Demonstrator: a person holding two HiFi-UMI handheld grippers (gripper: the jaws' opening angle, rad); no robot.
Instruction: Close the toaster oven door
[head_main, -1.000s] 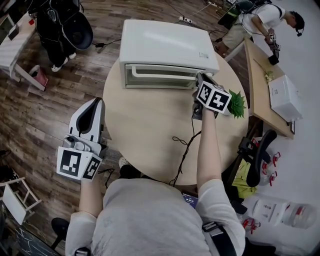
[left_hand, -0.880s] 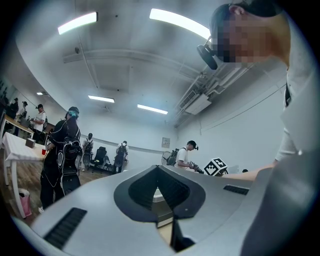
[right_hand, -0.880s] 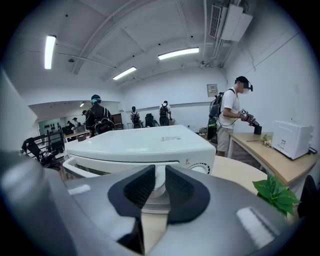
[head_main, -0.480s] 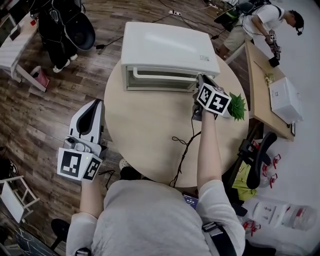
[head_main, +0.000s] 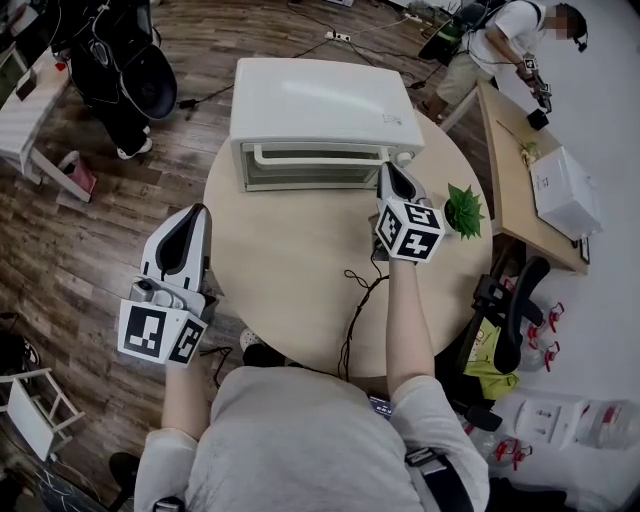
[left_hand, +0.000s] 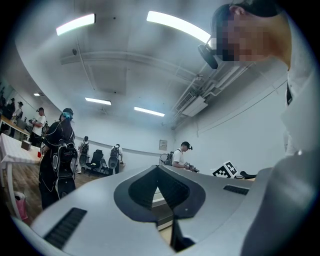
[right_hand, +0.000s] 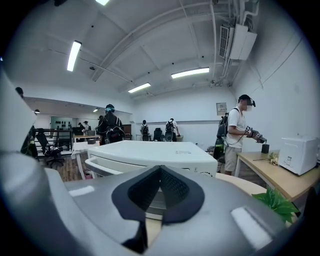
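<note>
Both left gripper (head_main: 196, 211) and right gripper (head_main: 385, 169) clamped empty, toaster oven (head_main: 320, 100) on round table (head_main: 290, 265), wood floor (head_main: 90, 235)

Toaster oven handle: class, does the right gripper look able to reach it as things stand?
Probably yes. The right gripper sits beside the toaster oven at its front corner, jaws shut, with nothing between it and the handle.

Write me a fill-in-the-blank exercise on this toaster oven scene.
1. The toaster oven stands on a ____ table.
2. The oven's door is ____.
3. The potted plant stands to the ____ of the right gripper.
4. The left gripper hangs off the table's ____ side.
Missing words: round; closed; right; left.
</note>
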